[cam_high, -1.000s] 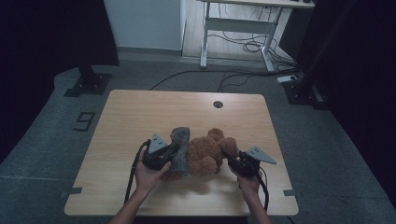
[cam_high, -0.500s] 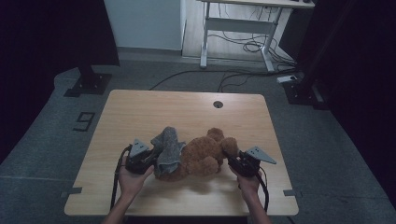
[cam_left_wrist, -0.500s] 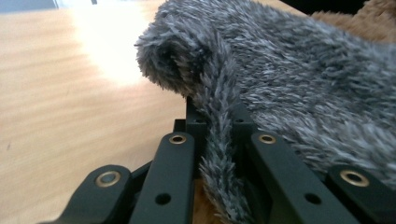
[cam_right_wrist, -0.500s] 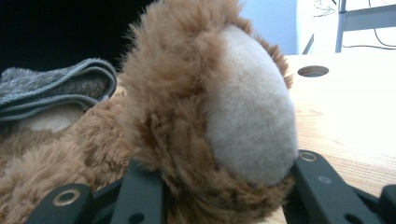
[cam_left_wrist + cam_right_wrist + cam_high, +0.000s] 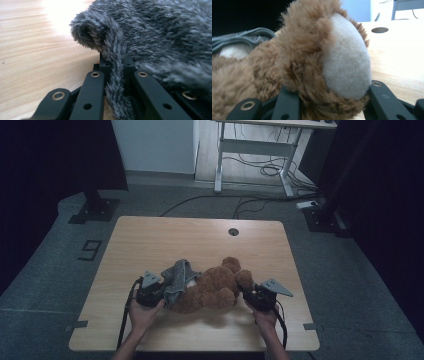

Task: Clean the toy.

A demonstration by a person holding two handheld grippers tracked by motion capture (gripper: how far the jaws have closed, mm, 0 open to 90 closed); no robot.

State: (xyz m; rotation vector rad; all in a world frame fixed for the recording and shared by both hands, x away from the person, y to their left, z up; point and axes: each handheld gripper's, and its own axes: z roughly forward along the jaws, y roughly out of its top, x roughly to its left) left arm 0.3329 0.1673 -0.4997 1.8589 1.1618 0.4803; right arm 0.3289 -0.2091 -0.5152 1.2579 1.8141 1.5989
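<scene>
Left gripper has sunk leftward, dragging the pinched grey cloth; right gripper, level, clamps the teddy bear's paw.

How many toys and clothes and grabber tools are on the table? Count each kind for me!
Brown teddy bear: 1
Grey fuzzy cloth on the bear: 1
Hand-held grippers: 2, the left hand-held gripper pinching the cloth and the right hand-held gripper closed on the bear's foot
Total: 4 things on the wooden table
</scene>
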